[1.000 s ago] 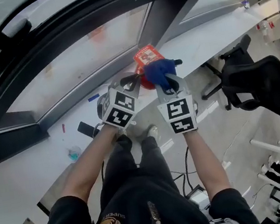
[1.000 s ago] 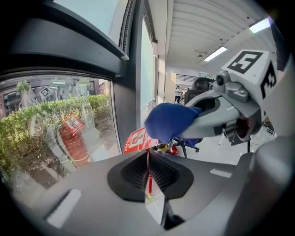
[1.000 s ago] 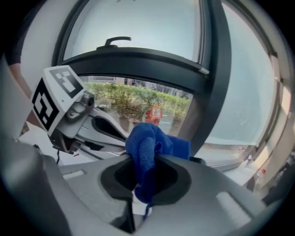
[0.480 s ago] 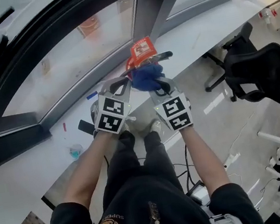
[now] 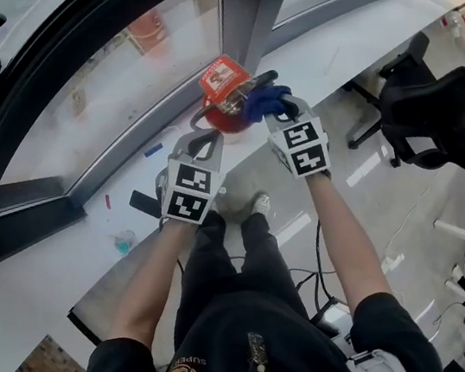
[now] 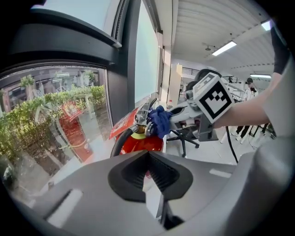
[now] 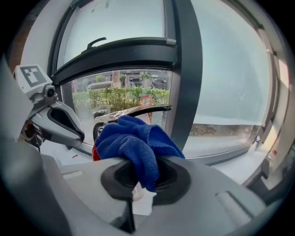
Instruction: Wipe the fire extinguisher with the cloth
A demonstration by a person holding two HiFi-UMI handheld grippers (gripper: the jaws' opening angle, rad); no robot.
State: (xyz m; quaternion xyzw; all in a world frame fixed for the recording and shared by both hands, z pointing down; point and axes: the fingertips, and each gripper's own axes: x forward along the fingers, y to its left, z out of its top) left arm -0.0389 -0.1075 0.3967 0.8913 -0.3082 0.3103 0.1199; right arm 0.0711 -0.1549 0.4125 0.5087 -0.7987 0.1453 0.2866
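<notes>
Two grippers: one in each of the person's hands, both held at the fire extinguisher (image 5: 224, 119).
Left gripper (image 6: 148, 154): jaws clenched together with nothing between them, tips near the extinguisher's red body and black hose (image 6: 119, 144).
Right gripper (image 7: 138, 177): clamped on the cloth (image 7: 134, 140), which hangs out past the jaws.
Cloth: blue, bunched, lying against the extinguisher's valve head under its black lever (image 7: 148, 109).
Fire extinguisher: red, at the foot of the window (image 5: 113, 94), beside the dark window post (image 5: 252, 7); a red-and-white tag (image 5: 222, 75) sits at its top.
Office chair (image 5: 440, 117): black, well apart on the right.
</notes>
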